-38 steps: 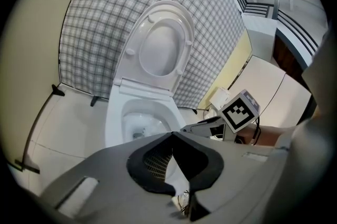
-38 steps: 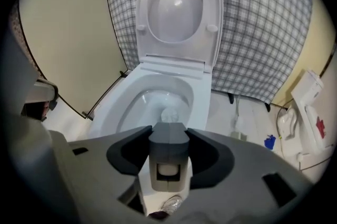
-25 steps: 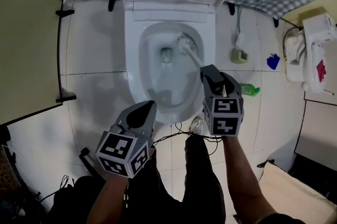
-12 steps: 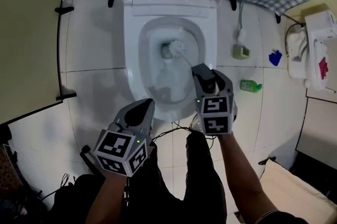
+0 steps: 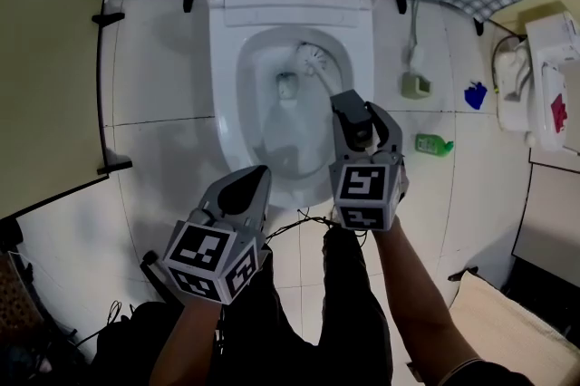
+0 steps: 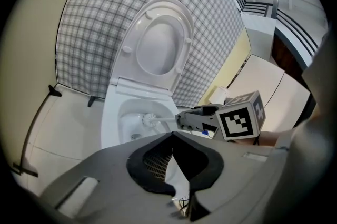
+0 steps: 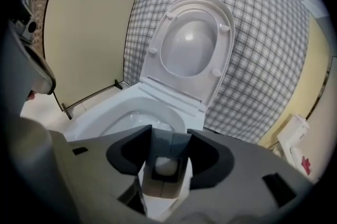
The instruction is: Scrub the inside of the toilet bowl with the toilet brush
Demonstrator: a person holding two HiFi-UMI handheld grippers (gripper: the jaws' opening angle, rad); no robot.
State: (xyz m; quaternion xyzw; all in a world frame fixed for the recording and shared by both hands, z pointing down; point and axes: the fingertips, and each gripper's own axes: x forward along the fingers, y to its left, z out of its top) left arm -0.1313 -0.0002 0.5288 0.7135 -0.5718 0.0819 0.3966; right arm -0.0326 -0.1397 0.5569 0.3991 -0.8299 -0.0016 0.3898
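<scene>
One toilet brush (image 5: 314, 59), clamped in the right tool (image 5: 350, 103), pokes into the toilet bowl (image 5: 225, 103) near its back; left tool (image 5: 247, 185) hovers closed and empty by the bowl's front rim.

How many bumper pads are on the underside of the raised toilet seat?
4 bumper pads: upper left, upper right, lower left, lower right on the toilet seat. None appears hidden.
</scene>
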